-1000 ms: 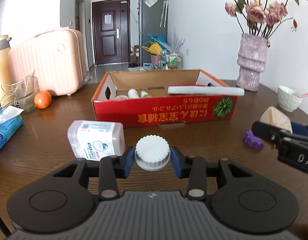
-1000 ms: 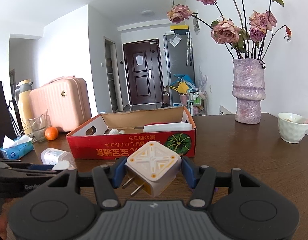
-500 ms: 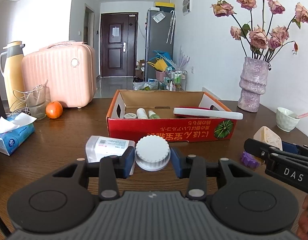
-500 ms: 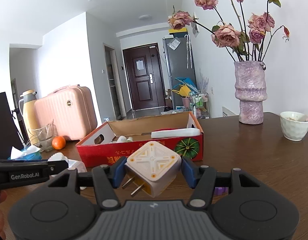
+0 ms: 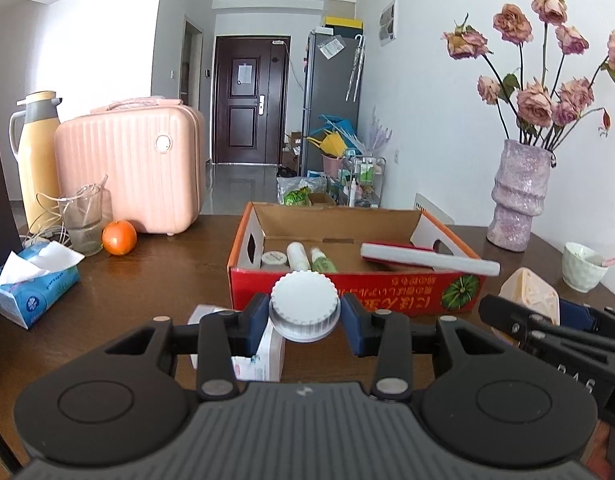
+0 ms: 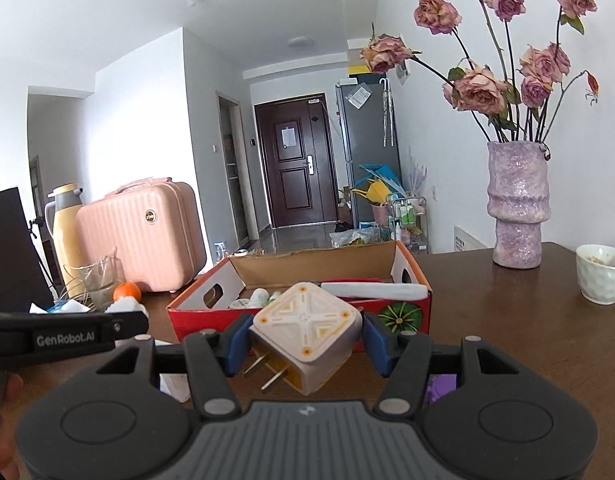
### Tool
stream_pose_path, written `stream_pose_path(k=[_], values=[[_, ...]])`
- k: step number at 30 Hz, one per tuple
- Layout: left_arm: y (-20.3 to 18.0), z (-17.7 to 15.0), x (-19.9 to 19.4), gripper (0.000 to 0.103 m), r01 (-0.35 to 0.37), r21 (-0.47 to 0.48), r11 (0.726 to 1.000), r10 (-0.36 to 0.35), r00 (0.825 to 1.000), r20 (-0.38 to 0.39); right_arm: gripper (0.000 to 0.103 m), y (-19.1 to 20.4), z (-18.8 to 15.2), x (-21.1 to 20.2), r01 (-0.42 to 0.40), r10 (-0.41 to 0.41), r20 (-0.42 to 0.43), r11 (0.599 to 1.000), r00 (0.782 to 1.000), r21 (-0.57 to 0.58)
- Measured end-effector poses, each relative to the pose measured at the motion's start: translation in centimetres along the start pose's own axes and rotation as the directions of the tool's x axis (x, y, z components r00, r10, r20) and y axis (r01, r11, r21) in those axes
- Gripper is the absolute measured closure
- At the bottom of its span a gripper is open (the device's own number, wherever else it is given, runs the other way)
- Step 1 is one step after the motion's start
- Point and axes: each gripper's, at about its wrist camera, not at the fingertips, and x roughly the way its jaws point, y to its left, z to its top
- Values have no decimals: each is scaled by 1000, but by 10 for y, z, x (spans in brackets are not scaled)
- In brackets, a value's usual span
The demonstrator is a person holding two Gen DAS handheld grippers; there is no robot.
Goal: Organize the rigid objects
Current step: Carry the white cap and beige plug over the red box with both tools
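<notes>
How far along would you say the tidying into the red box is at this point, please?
Partly done. Small bottles and a white bar already lie in the box. In hand: the left tool grips a white-capped bottle, and the right tool grips a plug adapter, both short of the box. Left: dropping both in, plus a purple piece on the table.

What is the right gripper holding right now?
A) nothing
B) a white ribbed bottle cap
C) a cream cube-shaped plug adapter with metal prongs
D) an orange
C: the right gripper has its blue pads closed on the cream cube-shaped plug adapter, prongs pointing down-left.
</notes>
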Motion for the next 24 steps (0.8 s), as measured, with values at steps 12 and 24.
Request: stream_pose_path(k=[12, 24], values=[[-3, 20, 21, 62, 1, -17, 1000, -1, 1000, 2, 45, 1, 19, 19, 7, -7, 32, 1000, 999, -9], [-5, 42, 49, 62, -27, -50, 998, 29, 999, 34, 45, -5, 38, 51, 16, -16, 56, 1000, 998, -7]])
